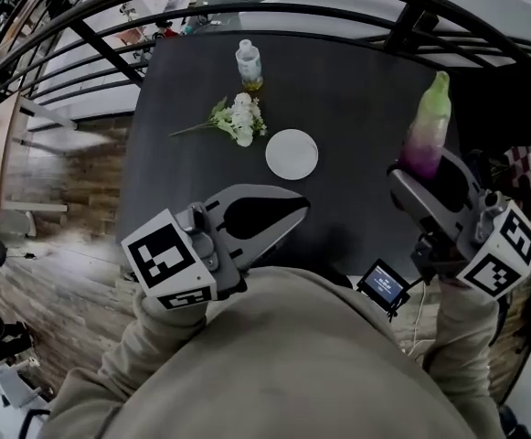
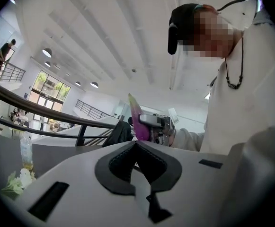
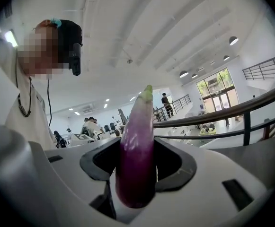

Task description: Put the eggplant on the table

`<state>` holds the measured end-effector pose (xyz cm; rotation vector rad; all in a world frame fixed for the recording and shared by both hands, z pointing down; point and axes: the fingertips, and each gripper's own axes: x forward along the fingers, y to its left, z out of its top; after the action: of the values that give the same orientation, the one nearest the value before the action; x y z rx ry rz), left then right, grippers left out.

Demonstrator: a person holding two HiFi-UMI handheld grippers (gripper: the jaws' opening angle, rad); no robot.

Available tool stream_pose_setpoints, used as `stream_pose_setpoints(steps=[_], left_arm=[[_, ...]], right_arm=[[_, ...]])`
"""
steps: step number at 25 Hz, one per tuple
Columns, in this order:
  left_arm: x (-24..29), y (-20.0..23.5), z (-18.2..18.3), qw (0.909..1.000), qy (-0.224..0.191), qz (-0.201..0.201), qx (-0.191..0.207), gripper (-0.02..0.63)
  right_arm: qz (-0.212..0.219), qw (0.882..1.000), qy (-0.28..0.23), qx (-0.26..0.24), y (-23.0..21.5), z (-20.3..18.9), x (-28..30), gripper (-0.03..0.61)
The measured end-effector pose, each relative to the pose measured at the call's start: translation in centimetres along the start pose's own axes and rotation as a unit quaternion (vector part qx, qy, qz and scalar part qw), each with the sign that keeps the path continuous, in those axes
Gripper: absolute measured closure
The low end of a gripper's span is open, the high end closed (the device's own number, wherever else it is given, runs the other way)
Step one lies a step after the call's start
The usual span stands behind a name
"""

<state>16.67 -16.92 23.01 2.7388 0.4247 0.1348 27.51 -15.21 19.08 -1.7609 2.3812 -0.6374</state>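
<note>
Right hand-held gripper (image 1: 427, 176) clamped on eggplant (image 1: 428, 133), held upright at the desk's (image 1: 356, 90) 3 o'clock edge | left hand-held gripper (image 1: 297, 210) jaws together, empty, at 6 o'clock | desk centre: white plate (image 1: 292, 154); flower bunch (image 1: 238, 120) at its 10 o'clock; bottle (image 1: 249, 65) toward 12 | eggplant: glossy purple, pale green tip uppermost

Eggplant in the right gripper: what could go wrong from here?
1. The right gripper grips the eggplant near its thick lower end, upright, with most of its length above the jaws, so it could pivot or slip.
2. Released upright, it would likely topple and roll, and it is near the right edge of the table.
3. Set down further left, it could knock the white plate or the flowers.
</note>
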Motion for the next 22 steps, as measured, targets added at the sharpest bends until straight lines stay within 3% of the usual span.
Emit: stream_pose_setpoints(steps=[6,15,22], left_arm=[[0.7,-1.7,-0.2,0.9992,0.018,0.013,0.035,0.609],[-1.0,-0.8,0.1,0.9987,-0.032,0.035,-0.016,0.609],[-3.9,0.2,0.4,0.9945,-0.061,0.076,-0.038,0.609]], right_arm=[[0.021,1.000,0.000,0.002,-0.1,-0.3,0.2,0.356],[0.044,0.999,0.019,0.002,-0.5,-1.2,1.9,0.356],[0.071,0.997,0.038,-0.006,0.7,-1.3,4.1,0.356]])
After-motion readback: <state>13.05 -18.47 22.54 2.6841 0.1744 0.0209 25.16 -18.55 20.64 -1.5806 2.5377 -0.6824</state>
